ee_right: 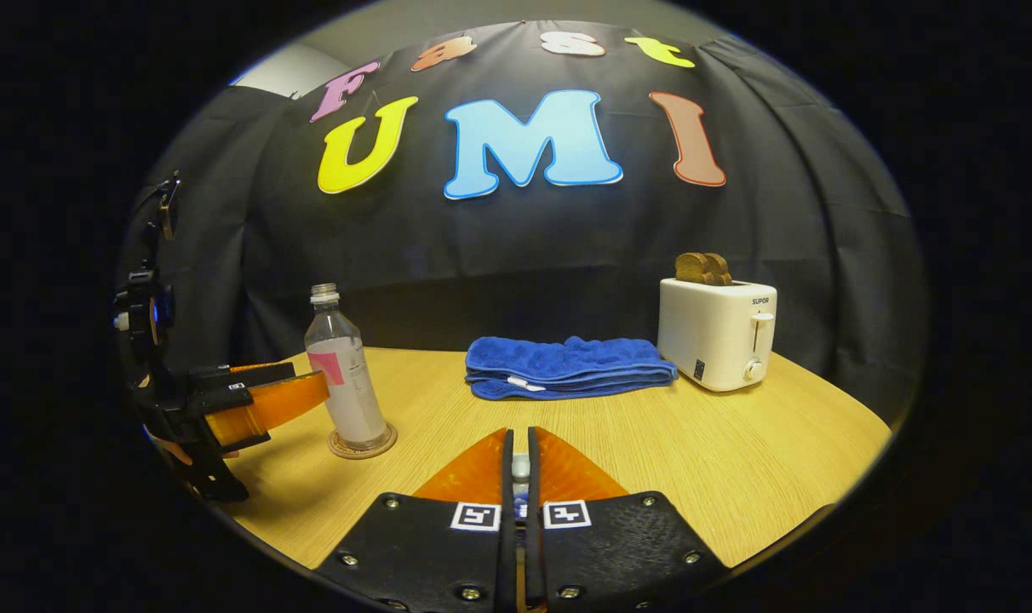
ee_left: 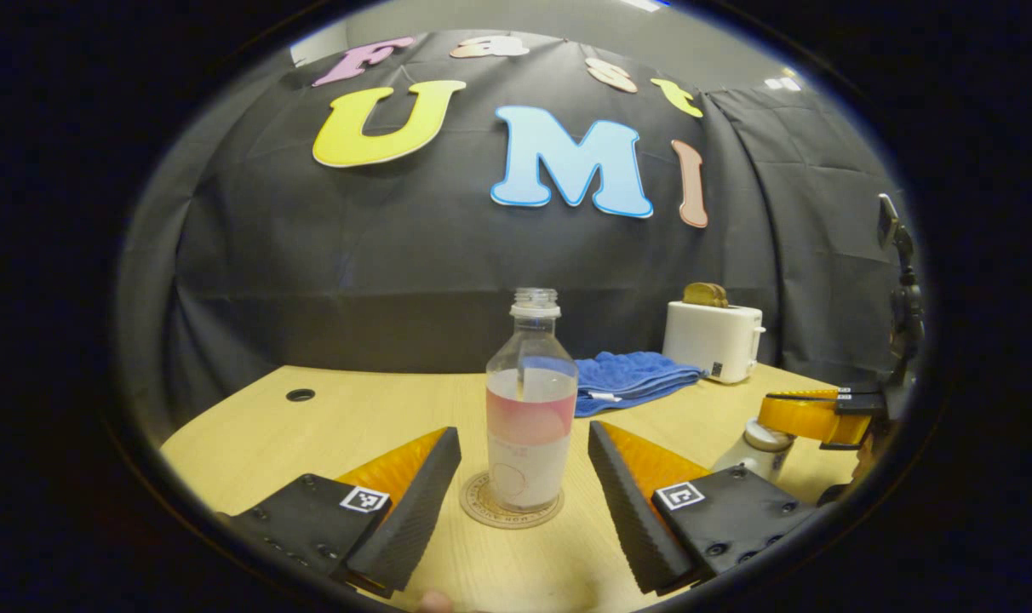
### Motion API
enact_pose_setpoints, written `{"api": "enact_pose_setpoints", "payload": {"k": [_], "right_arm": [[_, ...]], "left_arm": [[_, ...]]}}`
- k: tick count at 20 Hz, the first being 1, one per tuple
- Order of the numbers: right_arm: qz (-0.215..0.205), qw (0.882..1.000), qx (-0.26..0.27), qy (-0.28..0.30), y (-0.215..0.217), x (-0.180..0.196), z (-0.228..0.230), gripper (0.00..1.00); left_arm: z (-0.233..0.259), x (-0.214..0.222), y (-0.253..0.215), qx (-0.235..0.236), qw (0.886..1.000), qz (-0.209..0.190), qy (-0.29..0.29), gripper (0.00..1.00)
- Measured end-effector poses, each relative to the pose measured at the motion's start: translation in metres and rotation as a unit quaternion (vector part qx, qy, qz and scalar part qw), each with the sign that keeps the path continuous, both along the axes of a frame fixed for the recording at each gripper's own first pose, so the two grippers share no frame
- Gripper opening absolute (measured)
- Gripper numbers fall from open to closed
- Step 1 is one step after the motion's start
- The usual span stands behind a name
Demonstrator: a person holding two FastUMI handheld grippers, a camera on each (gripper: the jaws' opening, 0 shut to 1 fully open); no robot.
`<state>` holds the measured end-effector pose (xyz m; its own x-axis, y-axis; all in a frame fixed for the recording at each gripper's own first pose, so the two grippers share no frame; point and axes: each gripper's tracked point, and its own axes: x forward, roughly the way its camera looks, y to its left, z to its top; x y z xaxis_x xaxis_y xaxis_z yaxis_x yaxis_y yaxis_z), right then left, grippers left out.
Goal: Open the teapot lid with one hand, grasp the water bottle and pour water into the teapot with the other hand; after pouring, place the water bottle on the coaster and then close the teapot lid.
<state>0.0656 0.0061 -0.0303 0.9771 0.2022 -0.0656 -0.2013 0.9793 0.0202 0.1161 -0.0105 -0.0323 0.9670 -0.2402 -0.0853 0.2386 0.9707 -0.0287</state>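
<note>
Showing in the left gripper view: water bottle (ee_left: pixel 529 409) upright on coaster (ee_left: pixel 511 504), left gripper (ee_left: pixel 524 494) jaws apart either side, not touching; teapot (ee_left: pixel 759 447) near right. Right gripper view: right gripper (ee_right: pixel 520 477) jaws pinched on something small, likely the lid. Judged step: bottle placed; next, close lid.

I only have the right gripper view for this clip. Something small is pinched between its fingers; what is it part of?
Observer: In the left gripper view the right gripper sits at the top of a white teapot, so that piece is likely the lid.
Operator: Is the left gripper gripping the bottle?
Observer: No. Its fingers stand wide apart on either side, touching neither; the bottle stands on the coaster.
Operator: How much water is in it?
Observer: Roughly half full.
</note>
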Motion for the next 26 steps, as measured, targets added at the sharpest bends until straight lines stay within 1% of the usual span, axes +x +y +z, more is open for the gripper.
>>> {"api": "enact_pose_setpoints", "payload": {"k": [4,6,7,8,9,10,11,14,16,23,26], "right_arm": [[-0.006,1.0,0.0,0.006,0.0,0.0,-0.006,0.04],[-0.007,1.0,0.003,0.008,0.0,0.001,-0.008,0.12],[-0.007,1.0,0.005,0.009,0.0,-0.001,-0.007,0.14],[-0.009,1.0,0.006,0.007,0.0,-0.001,-0.005,0.19],[-0.014,1.0,0.008,0.0,-0.002,-0.002,-0.002,0.28],[-0.013,1.0,0.01,-0.007,-0.002,-0.004,0.001,0.29],[-0.014,1.0,0.013,-0.013,-0.001,-0.006,0.005,0.33],[-0.022,0.999,0.028,-0.029,-0.002,-0.019,0.013,0.33],[-0.021,0.998,0.041,-0.034,0.0,-0.031,0.018,0.32],[-0.024,0.997,0.053,-0.049,0.001,-0.081,0.025,0.33],[-0.024,0.997,0.054,-0.055,0.006,-0.097,0.022,0.32]], "left_arm": [[0.003,-0.006,-0.002,0.009,1.0,0.0,-0.009,1.0],[0.004,-0.008,-0.001,0.004,1.0,-0.001,-0.01,1.0],[0.003,-0.01,-0.001,0.002,1.0,-0.001,-0.009,1.0],[0.003,-0.012,0.0,0.002,1.0,0.0,-0.008,1.0],[0.002,-0.013,0.002,0.0,1.0,0.001,-0.008,1.0],[0.001,-0.015,0.003,-0.001,1.0,0.001,-0.007,1.0],[-0.001,-0.016,0.001,-0.002,1.0,0.0,-0.005,1.0],[-0.002,-0.024,0.003,-0.003,1.0,0.003,-0.006,1.0],[0.001,-0.037,0.007,-0.006,1.0,0.01,-0.009,1.0],[0.013,-0.105,0.02,-0.025,0.999,0.037,-0.028,1.0],[0.02,-0.132,0.022,-0.018,0.998,0.049,-0.045,1.0]]}}
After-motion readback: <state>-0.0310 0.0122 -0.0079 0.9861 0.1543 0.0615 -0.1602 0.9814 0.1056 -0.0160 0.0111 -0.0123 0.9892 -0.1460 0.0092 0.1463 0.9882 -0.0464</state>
